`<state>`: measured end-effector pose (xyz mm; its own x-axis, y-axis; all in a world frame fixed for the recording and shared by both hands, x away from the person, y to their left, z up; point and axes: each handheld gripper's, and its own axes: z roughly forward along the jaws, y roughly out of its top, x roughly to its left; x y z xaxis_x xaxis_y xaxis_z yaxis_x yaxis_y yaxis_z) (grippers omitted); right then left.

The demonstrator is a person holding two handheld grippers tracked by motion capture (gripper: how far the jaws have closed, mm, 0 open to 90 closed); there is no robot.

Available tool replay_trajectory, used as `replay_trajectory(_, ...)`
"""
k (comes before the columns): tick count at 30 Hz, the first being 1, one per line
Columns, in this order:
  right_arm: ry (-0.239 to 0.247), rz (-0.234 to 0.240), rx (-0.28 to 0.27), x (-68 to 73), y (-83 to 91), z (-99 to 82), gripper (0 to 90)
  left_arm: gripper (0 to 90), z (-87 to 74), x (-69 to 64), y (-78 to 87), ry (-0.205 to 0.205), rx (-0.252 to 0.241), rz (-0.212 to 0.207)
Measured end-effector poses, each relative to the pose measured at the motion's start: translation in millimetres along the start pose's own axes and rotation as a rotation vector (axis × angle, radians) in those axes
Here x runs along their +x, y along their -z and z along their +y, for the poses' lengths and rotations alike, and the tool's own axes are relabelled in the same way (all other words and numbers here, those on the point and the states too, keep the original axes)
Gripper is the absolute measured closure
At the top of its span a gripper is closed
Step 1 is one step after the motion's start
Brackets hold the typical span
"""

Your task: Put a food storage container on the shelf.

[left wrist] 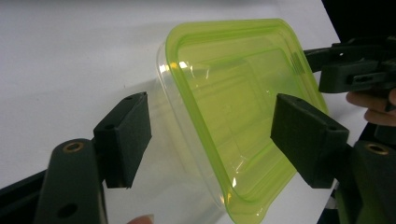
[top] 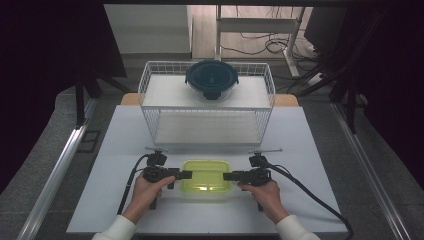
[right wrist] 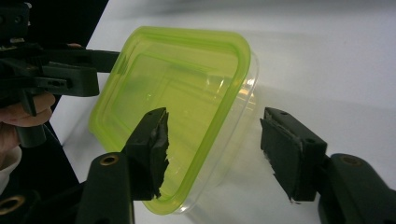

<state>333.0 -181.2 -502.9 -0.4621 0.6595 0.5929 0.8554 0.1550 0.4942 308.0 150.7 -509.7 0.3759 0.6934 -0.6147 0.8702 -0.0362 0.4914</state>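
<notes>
A clear rectangular container with a yellow-green lid (top: 206,176) sits on the white table near its front edge. My left gripper (top: 185,174) comes at the container's left end and my right gripper (top: 227,176) at its right end, each held in a hand. In the left gripper view the container (left wrist: 233,93) lies between the wide-apart jaws of my left gripper (left wrist: 215,137), which is open. The right gripper view has the container's (right wrist: 173,88) near corner between the spread jaws of my right gripper (right wrist: 219,151), also open. Neither pair of pads visibly presses on it.
A white wire rack (top: 150,95) stands behind the container at mid-table. On its top shelf rests a round glass container with a dark lid (top: 212,78). Black cables (top: 310,192) trail from both grippers toward the front. A metal rail (top: 60,165) runs beside the table's left edge.
</notes>
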Motion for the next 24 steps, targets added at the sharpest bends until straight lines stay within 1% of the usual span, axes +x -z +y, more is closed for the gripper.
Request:
replay_trajectory(5,-0.015,0.018,0.011,-1.4,-4.7,-0.8,45.4,30.4,-0.8,2.9,-2.8,0.031,0.014,-0.023)
replay_trajectory(8,-0.018,0.018,0.013,-1.8,-5.6,-1.0,47.5,33.1,-1.4,3.0,-4.9,0.035,0.026,-0.043)
replay_trajectory(10,-0.015,0.021,0.011,-2.0,-6.1,-1.4,50.0,36.4,-1.8,2.5,-6.1,0.039,0.033,-0.057)
replay_trajectory(12,-0.020,0.031,0.016,-1.6,-6.4,-1.8,55.0,41.8,-2.3,1.8,-7.3,0.041,0.039,-0.069)
replay_trajectory(13,-0.021,0.042,0.022,-1.5,-6.9,-2.3,57.7,44.3,-2.5,1.1,-7.2,0.036,0.044,-0.054)
replay_trajectory(14,-0.025,0.037,0.022,-1.1,-7.3,-2.8,60.1,47.6,-2.9,0.7,-7.0,0.031,0.043,-0.038)
replay_trajectory(15,-0.026,0.029,0.020,-1.1,-7.0,-3.1,62.8,50.5,-3.2,0.3,-6.8,0.035,0.040,-0.033)
replay_trajectory(17,-0.029,0.009,0.019,-0.3,-5.9,-3.4,67.8,55.8,-3.9,-1.5,-5.4,0.029,0.039,-0.011)
replay_trajectory(20,-0.037,0.002,0.012,1.6,-4.1,-4.2,71.1,58.5,-5.0,-4.0,-3.5,0.028,0.026,0.000)
replay_trajectory(24,-0.032,-0.011,-0.011,4.8,0.9,-4.8,74.9,64.4,-6.6,-8.1,1.1,0.021,0.001,0.001)
